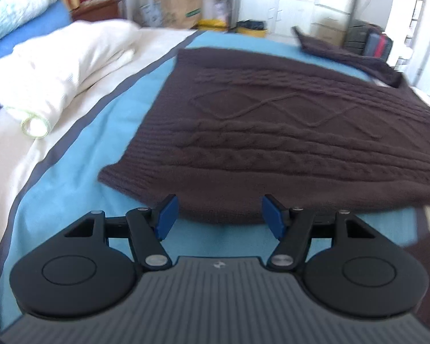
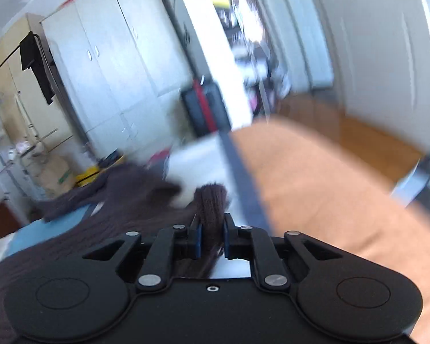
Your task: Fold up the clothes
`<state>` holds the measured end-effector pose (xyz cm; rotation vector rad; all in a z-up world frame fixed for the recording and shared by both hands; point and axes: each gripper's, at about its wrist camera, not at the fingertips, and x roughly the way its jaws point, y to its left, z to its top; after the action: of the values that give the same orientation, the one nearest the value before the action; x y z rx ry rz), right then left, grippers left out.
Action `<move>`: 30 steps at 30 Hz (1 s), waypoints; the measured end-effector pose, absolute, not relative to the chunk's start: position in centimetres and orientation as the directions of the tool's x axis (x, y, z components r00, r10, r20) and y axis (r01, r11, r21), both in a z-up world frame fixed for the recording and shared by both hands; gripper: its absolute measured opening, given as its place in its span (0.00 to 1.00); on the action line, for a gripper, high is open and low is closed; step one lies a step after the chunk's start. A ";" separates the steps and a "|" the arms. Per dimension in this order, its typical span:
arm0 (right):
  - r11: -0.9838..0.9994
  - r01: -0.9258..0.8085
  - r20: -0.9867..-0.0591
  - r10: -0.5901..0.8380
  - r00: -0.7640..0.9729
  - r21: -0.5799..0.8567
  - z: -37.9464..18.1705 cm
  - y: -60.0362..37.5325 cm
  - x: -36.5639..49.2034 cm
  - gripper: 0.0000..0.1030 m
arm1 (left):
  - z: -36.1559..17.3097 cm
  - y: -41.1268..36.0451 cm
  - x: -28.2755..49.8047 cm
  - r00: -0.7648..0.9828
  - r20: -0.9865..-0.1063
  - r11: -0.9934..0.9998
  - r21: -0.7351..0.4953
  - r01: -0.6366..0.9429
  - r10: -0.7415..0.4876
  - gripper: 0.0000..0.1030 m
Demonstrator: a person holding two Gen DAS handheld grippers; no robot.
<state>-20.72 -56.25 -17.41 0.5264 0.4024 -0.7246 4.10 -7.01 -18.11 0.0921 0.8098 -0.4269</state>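
Note:
A dark brown cable-knit sweater (image 1: 286,132) lies spread flat on a light blue sheet (image 1: 80,177) on the bed. My left gripper (image 1: 219,215) is open, its blue pads on either side of the sweater's near edge, holding nothing. My right gripper (image 2: 212,238) is shut on a bunched ribbed part of the same sweater (image 2: 210,203), lifted above the bed. The rest of the sweater (image 2: 114,200) trails down to the left in the right wrist view. That view is blurred.
A cream duvet (image 1: 60,68) is heaped on the bed's left side. Cardboard boxes (image 1: 183,8) and yellow bins (image 1: 252,28) stand beyond the bed. An orange cover (image 2: 315,195), white wardrobes (image 2: 114,66) and wooden floor (image 2: 358,132) show in the right wrist view.

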 end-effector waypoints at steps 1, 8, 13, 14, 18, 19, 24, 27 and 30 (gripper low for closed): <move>0.631 0.724 -0.530 -0.528 0.664 0.278 -17.3 -56.7 -20.8 0.10 | -17.8 -7.1 3.6 0.600 -0.713 0.899 -0.098 0.427 -0.363 0.62; 0.623 0.755 -0.614 -0.519 0.594 0.204 -17.6 -56.8 -21.9 0.23 | -18.8 -9.8 2.4 0.353 -0.765 0.771 -0.279 0.573 -0.539 0.62; 0.593 0.712 -0.608 -0.422 0.673 0.377 -17.5 -54.1 -26.2 0.55 | -19.8 -11.5 0.9 0.235 -0.772 0.684 -0.324 0.654 -0.591 0.62; 0.590 0.672 -0.602 -0.357 0.714 0.447 -17.8 -53.6 -27.3 0.56 | -20.0 -11.8 0.9 0.213 -0.773 0.670 -0.335 0.663 -0.597 0.62; 0.536 0.565 -0.604 -0.123 0.788 0.628 -20.8 -50.5 -29.2 0.60 | -20.3 -12.4 0.4 0.200 -0.772 0.659 -0.341 0.671 -0.603 0.71; 0.530 0.541 -0.596 -0.081 0.799 0.653 -21.5 -49.5 -29.3 0.61 | -20.4 -12.6 0.2 0.201 -0.770 0.657 -0.342 0.671 -0.606 0.74; 0.591 0.478 -0.537 -0.090 0.839 0.649 -22.4 -46.8 -28.6 0.63 | -20.4 -12.3 -0.5 0.210 -0.758 0.636 -0.325 0.700 -0.618 0.60; 0.622 0.470 -0.522 -0.112 0.845 0.627 -22.0 -46.7 -27.5 0.09 | -19.9 -12.8 -1.8 0.235 -0.780 0.612 -0.227 0.758 -0.580 0.09; 0.726 0.536 -0.551 -0.259 0.793 0.431 -19.8 -44.6 -27.5 0.07 | -19.2 -11.1 -2.0 0.195 -0.760 0.619 -0.320 0.717 -0.619 0.08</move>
<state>-27.51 -44.59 -19.79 0.6147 0.4836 -0.4579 -2.00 -11.06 -19.21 0.1147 1.0042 -0.9394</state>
